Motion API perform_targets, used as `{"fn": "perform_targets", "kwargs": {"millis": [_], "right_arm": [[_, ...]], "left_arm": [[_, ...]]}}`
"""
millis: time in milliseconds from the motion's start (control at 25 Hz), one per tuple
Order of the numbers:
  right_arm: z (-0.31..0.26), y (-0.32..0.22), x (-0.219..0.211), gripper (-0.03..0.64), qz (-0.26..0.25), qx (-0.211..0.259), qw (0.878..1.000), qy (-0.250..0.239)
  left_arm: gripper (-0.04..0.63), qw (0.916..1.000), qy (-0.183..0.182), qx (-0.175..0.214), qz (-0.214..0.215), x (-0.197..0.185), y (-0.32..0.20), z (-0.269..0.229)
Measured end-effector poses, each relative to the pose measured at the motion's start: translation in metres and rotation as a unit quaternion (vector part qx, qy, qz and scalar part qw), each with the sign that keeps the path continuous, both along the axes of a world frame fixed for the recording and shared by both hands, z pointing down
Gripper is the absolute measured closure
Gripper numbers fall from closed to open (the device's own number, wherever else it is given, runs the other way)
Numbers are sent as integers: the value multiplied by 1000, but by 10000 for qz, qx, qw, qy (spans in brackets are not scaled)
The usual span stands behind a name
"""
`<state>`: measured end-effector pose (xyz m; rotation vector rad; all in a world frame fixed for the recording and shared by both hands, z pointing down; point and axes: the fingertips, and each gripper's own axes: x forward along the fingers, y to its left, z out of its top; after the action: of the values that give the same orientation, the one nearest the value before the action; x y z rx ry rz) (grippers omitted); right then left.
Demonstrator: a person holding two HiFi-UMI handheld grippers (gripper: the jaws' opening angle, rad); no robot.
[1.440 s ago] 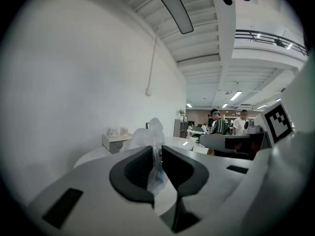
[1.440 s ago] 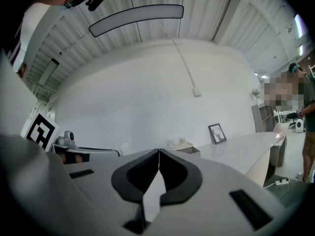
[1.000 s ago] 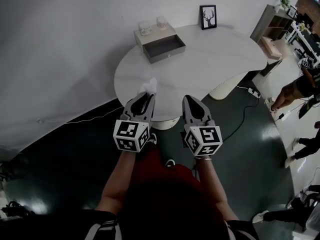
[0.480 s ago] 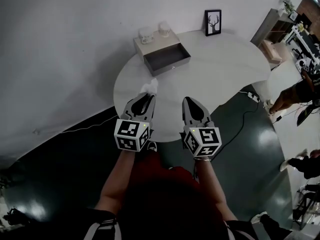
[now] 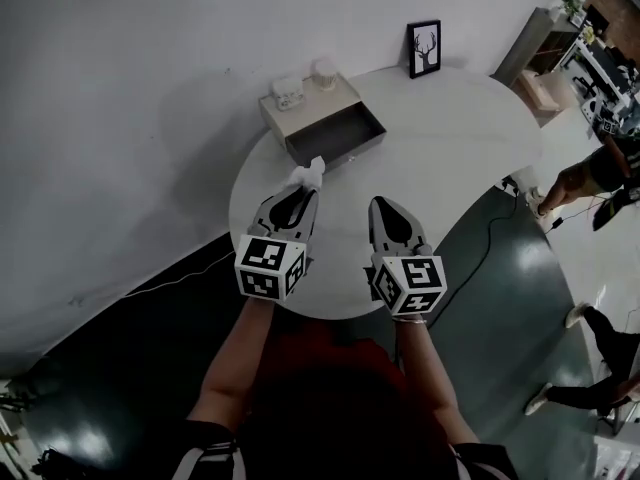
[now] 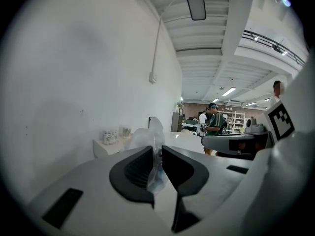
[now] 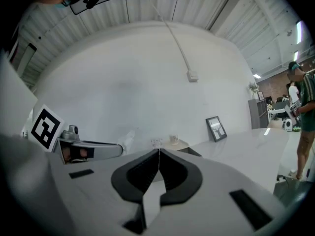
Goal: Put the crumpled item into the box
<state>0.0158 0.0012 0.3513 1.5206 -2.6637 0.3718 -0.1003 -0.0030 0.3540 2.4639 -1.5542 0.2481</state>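
Note:
A crumpled clear-white wrapper (image 5: 307,175) (image 6: 146,140) sticks out from between the jaws of my left gripper (image 5: 298,194) (image 6: 155,157), which is shut on it above the near left part of the round white table (image 5: 450,138). Just beyond the wrapper stands the box (image 5: 322,122), beige with an open grey drawer (image 5: 338,140) facing me. My right gripper (image 5: 381,208) (image 7: 158,157) hovers beside the left one, jaws shut with nothing between them.
Two small jars (image 5: 287,92) stand on the box top. A framed deer picture (image 5: 424,48) leans against the wall at the table's back. A cable (image 5: 487,230) runs over the dark floor at right, where people (image 5: 600,173) stand near shelving (image 5: 528,53).
Both grippers have moved a little forward over the table toward the box, the wrapper staying in the left one. The head view has shifted slightly.

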Motion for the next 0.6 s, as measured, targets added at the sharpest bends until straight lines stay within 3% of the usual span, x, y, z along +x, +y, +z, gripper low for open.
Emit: {"fn": "perform_targets", "kwargs": {"millis": [160,600], "right_arm": [[0,-15,-4,601,125,-3,9999,74],[8,-42,-15,601,355,-134,9991,185]], "left_arm": [[522,9998,134,-10,143,-4,-24,-1],[522,9991,15,-45,415,-13,-78,-1]]}}
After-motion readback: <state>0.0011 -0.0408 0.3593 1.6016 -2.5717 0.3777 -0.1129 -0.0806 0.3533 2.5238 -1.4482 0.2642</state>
